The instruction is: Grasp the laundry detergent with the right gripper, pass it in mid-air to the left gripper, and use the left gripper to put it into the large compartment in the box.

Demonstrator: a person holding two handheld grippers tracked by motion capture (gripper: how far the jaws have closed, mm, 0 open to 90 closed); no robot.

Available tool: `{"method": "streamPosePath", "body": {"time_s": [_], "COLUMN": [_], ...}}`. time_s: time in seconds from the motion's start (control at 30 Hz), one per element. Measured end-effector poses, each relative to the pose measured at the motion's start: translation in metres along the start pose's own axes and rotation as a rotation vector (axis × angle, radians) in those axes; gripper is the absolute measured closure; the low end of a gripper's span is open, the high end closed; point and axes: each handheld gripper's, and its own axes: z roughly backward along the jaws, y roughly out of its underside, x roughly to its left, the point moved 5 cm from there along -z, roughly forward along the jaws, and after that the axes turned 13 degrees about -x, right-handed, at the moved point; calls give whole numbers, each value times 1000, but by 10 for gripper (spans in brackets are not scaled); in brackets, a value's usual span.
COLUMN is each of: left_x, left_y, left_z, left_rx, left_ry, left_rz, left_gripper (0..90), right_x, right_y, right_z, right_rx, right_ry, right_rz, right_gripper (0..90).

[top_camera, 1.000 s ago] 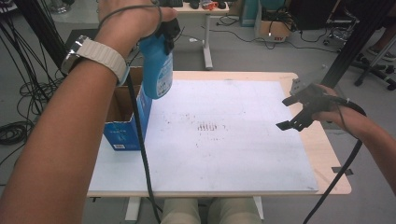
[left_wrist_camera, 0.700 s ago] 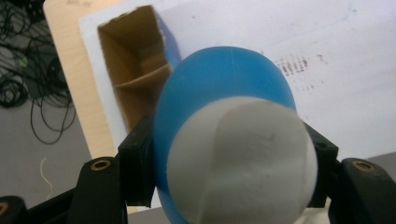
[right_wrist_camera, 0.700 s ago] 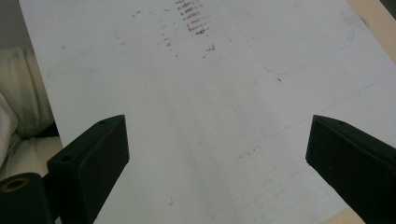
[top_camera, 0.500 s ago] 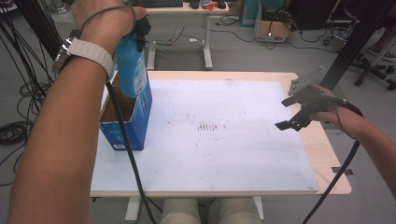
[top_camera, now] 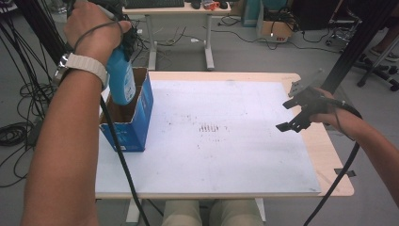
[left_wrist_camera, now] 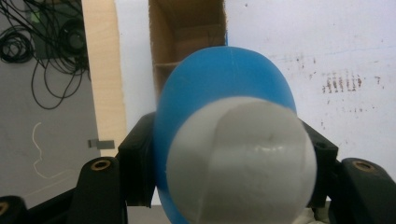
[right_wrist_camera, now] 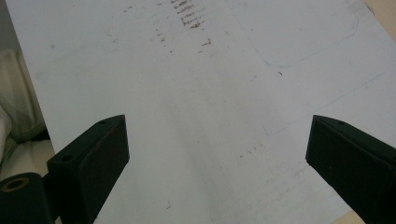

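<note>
Blue bottle [top_camera: 121, 77], clamped in your left gripper [top_camera: 110, 28], dips into the open box [top_camera: 134, 117]; right gripper [top_camera: 294, 117] jaws apart.

No legible text or labels.

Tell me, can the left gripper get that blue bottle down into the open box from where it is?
Probably yes. The left gripper holds the blue bottle right above the blue box, whose top is open, with nothing visibly blocking its mouth.
</note>
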Motion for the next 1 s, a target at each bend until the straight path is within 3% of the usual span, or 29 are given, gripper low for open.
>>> {"method": "streamPosePath", "body": {"time_s": [0.27, 0.57, 0.77, 1.0], "left_x": [12, 13, 15, 19], "left_y": [9, 23, 32, 42], "left_z": [-22, -55, -78, -100], "left_rx": [6, 42, 30, 20], "left_ry": [1, 3, 24, 15], "left_rz": [24, 5, 20, 10], "left_gripper": [374, 374, 374, 374], "right_x": [-1, 0, 0, 0], "right_y": [-1, 0, 1, 2], "right_z": [-2, -5, -2, -2], "right_rx": [1, -10, -1, -23], "right_ry": [0, 1, 8, 19], "right_rz": [-1, -5, -18, -31], "right_gripper": [61, 61, 62, 62]}}
